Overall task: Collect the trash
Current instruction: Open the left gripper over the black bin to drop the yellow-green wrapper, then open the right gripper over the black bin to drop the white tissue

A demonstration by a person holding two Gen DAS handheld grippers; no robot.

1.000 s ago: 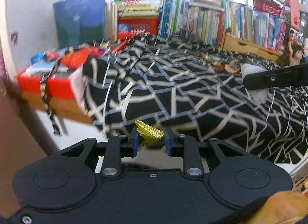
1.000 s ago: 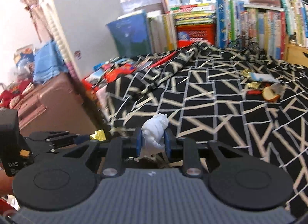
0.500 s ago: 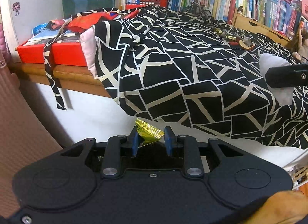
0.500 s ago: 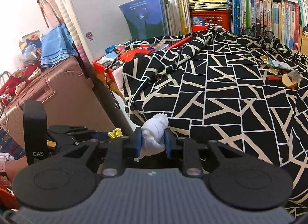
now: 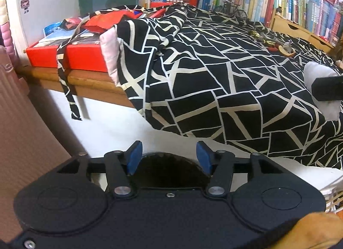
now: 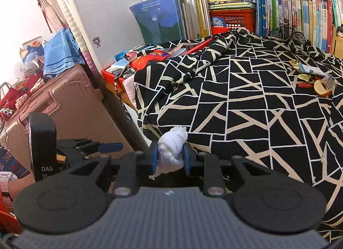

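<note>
Trash remains on the desk's black-patterned cloth [image 6: 246, 103]: wrappers and peel [image 6: 310, 77] at the far side. Left tool [image 5: 169, 155] has just been opening, nothing between its jaws. Right tool [image 6: 169, 160] clenches a white tissue wad [image 6: 172, 148], not yet binned.

The right gripper [image 6: 169, 159] held a crumpled white tissue [image 6: 173, 150] between its jaws, at the edge of a black patterned cloth [image 6: 246, 103]. Wrappers and a fruit peel [image 6: 321, 90] lay far across the cloth. A pink suitcase [image 6: 62, 107] stood left.
</note>
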